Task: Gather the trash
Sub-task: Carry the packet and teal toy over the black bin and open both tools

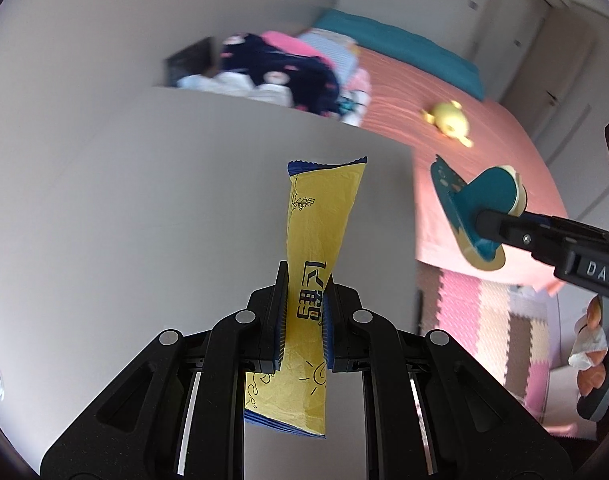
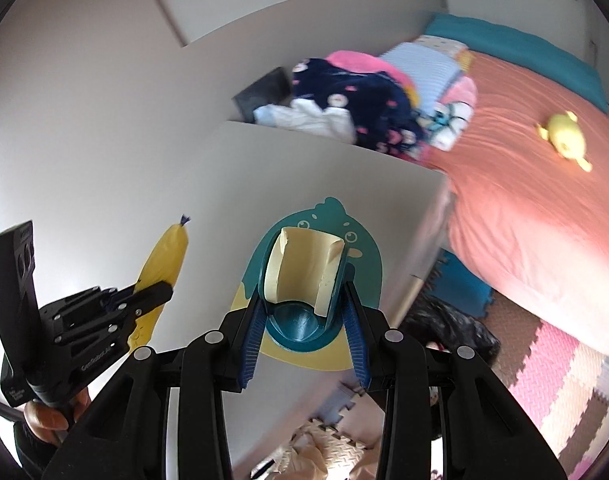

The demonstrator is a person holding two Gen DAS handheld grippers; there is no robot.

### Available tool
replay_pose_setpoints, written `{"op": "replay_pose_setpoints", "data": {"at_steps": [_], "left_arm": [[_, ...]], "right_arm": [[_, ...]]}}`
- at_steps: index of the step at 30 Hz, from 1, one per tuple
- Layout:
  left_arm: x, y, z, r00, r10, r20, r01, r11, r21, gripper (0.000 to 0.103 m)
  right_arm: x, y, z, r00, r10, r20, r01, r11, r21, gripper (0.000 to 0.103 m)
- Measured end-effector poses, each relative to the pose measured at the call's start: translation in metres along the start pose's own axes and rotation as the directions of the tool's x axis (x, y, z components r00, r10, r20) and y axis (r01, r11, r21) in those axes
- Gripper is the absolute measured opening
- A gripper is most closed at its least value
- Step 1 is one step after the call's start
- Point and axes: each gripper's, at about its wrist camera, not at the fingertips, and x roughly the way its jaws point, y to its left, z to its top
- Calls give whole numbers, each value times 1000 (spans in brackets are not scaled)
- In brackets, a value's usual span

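Carrying long yellow foil wrapper point(image 1: 316, 280) clenched in left claw point(image 1: 304, 316) | right claw point(image 2: 304, 332) grasping teal-and-cream cardboard tag point(image 2: 304, 276) | disposal pending, no bin seen

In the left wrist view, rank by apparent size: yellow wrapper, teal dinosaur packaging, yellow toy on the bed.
1. yellow wrapper, largest, though closest to the camera, so partly nearness.
2. teal dinosaur packaging.
3. yellow toy, smallest, lying farthest away on the pink bed.

White desk point(image 1: 144, 200) standing beside pink-covered bed point(image 1: 484, 152); foam puzzle mats point(image 2: 564, 380) covering floor; white walls point(image 1: 84, 40) enclosing.
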Motion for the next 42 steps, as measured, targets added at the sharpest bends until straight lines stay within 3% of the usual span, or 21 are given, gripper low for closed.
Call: {"op": "replay_pose_setpoints", "data": {"at_steps": [14,26,28,29,30,42], "left_arm": [[47,-130,13,986,-124,-115,147,965,219,14],[93,-190,1,958,-144,-249,216,932,292,14],[98,-193,-1,957,-123,-263,200,935,292,36],[100,-194,0,960,-103,-261,180,940,291,86],[101,-194,0,968,-82,-237,151,945,292,96],[99,-193,9,975,-76,-211,137,946,294,97]], "right_arm": [[-43,-117,-53,994,-112,-7,112,978,174,39],[-37,-175,-77,981,-159,-114,181,959,216,41],[-40,-178,-77,974,-197,-111,216,956,197,58],[-43,-178,-78,973,-212,-95,227,955,190,65],[-46,-179,-78,970,-228,-83,239,953,184,66],[-58,-182,-75,970,-238,-47,242,955,173,66]]}}
